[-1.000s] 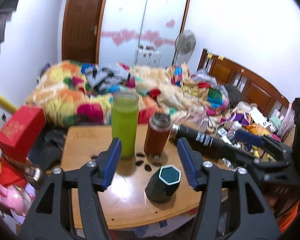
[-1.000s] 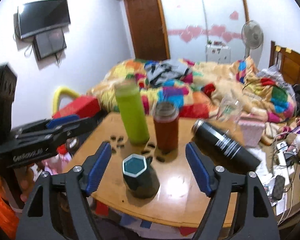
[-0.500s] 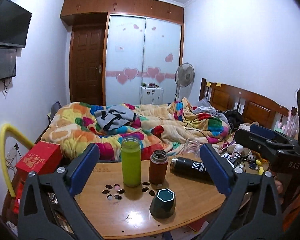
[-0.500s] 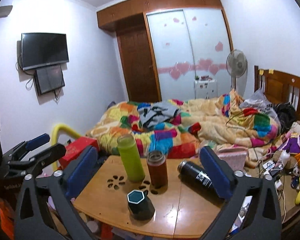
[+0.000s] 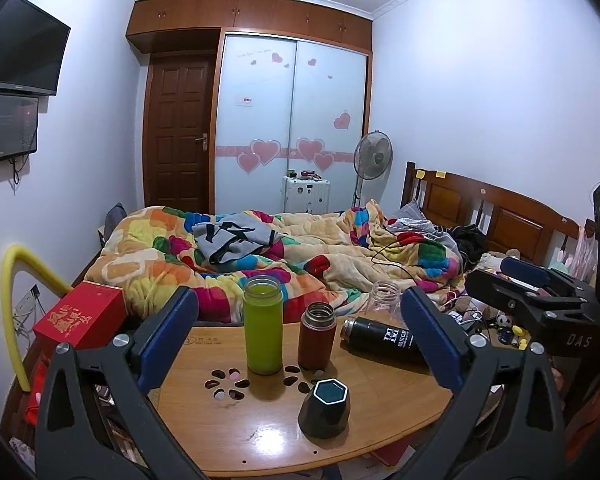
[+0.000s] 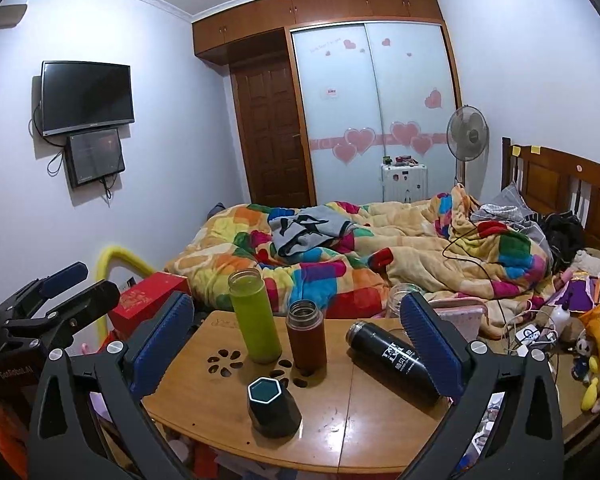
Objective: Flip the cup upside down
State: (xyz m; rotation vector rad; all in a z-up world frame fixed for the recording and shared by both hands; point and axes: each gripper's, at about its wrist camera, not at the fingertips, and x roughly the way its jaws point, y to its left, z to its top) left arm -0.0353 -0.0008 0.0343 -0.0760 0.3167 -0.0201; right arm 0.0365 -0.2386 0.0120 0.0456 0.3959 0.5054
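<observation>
My left gripper (image 5: 300,336) is spread wide, its blue pads gripping nothing and touching nothing, and my right gripper (image 6: 296,342) hangs just as wide and just as empty above the near edge of the wooden table (image 6: 380,436). The dark hexagonal cup (image 5: 325,407) stands upright, mouth up, near the table's front edge, apart from both sets of my fingers. Behind it stand a green bottle (image 5: 263,324) and a brown bottle (image 5: 317,336), with a black flask (image 6: 392,360) lying on its side to the right.
</observation>
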